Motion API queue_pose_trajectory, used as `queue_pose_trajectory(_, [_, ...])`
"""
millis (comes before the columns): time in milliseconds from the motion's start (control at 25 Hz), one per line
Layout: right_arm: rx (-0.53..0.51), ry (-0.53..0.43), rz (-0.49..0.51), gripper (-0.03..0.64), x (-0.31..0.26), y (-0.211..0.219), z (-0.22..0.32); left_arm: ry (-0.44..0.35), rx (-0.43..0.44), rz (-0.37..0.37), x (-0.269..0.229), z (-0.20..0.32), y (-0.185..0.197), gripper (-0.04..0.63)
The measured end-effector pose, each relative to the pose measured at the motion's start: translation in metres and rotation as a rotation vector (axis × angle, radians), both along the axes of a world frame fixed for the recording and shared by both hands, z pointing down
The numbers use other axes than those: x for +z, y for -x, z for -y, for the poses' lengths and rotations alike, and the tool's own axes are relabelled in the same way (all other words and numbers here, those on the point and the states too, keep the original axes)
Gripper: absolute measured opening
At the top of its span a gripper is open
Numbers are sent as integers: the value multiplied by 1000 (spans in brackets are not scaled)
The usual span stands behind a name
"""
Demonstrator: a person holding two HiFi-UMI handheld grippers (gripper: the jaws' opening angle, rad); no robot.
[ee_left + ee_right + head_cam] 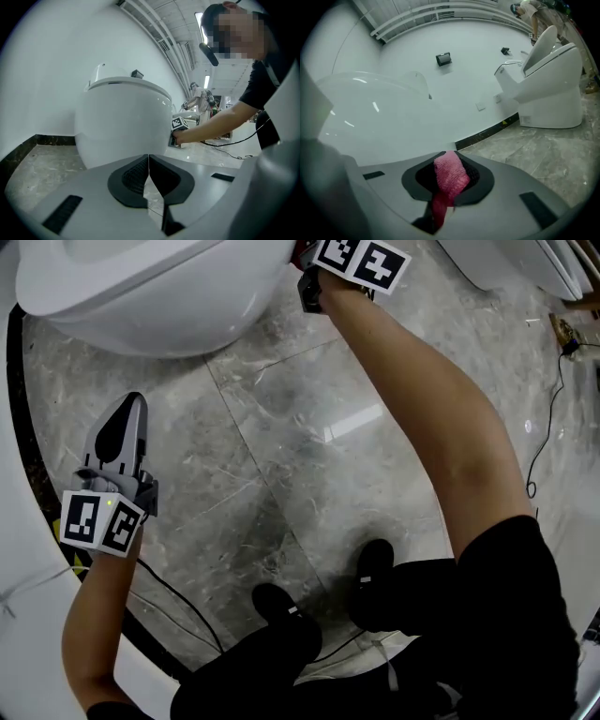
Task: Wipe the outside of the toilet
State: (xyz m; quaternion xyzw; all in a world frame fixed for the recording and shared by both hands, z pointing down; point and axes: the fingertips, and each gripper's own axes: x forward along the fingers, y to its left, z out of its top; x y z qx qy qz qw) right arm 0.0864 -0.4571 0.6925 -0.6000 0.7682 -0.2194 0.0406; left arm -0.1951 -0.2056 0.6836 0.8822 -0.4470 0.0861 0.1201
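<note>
In the head view, at eleven o'clock, the white toilet, standing on a grey marble floor. At twelve o'clock, right at the bowl's outer side and partly tucked under its curve, the right gripper, reached forward on a bare arm. Clamped on a pink cloth, bunched between the jaws and trailing down through them in the right gripper view, with the toilet's curved white side close ahead from nine to eleven o'clock. At eight o'clock in the head view, the left gripper, well apart from the bowl, pointed toward twelve o'clock over bare floor. Jaws closed together on nothing, tips meeting along a thin line in the left gripper view. In that same view, the toilet at ten o'clock against a white wall, with the right gripper at its side. At two o'clock in the right gripper view, a second toilet with raised lid, well apart. At six o'clock in the head view, two black shoes.
</note>
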Motion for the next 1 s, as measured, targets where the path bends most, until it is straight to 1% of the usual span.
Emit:
queue_pose_trajectory(120, [21,-2,-59,69,1,-9,12,10,-10,6,3,-4,5,17])
queue_pose_trajectory(280, [46,-16,-145,69,1,-21,9,9,-34,-7,5,-3,11,17])
queue_pose_trajectory(360, [55,-39,-179,69,-2,-26,-7,5,-39,-14,5,-1,13,17])
queue_pose_trajectory(440, [58,-81,-191,71,-8,-29,-43,5,-41,-19,5,0,14,17])
queue_pose_trajectory(480, [57,-97,-177,71,-9,-29,-67,5,-43,-20,6,0,15,17])
queue_pose_trajectory(560, [47,-110,-106,71,-7,-24,-120,3,-50,-16,7,1,19,17])
queue_pose_trajectory(600, [25,-106,-70,71,-4,-16,-144,0,-52,-11,8,2,21,17])
queue_pose_trajectory(680, [-55,-67,-21,71,9,16,-188,-6,-56,-3,9,4,23,17])
queue_pose_trajectory(760, [-132,-21,53,71,21,57,-223,-5,-62,-1,13,5,24,17])
queue_pose_trajectory(840, [-189,10,154,71,23,98,-245,2,-70,-4,17,4,28,17])
queue_pose_trajectory(920, [-235,15,242,71,19,138,-255,8,-81,-11,20,2,32,17])
queue_pose_trajectory(1000, [-281,10,289,71,13,173,-256,5,-93,-18,20,1,36,17])
